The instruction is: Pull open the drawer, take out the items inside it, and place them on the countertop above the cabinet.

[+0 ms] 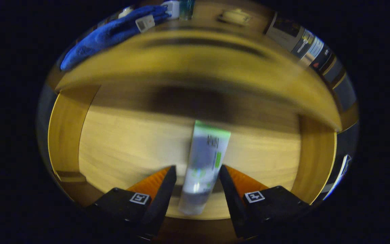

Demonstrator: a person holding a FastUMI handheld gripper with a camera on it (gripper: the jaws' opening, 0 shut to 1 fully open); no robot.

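Looking down into the open wooden drawer (120, 142), the gripper (197, 176) hangs right over a squeeze tube (204, 162) lying on the drawer floor. The tube is white-ish with a green band at its far end and some green print on the side, though it's too blurry to make out more than that. It lies lengthwise between the two fingers (163, 189), its near end closer to the camera than the fingertips and its green end poking out well beyond them.

The jaws are spread, one finger on each side of the tube. There's a sliver of gap on both sides, so they look close to it but not actually pinching it; the blur makes it hard to be sure about contact.

Beyond the tube, past the drawer's shadowed back, sits the cabinet's countertop (198, 51). On that countertop, off to the left of the tube's line, there's a blue cloth (107, 34) with a small white device (145, 23) resting on it. Further back on the countertop is a pale, blurry object (235, 16).
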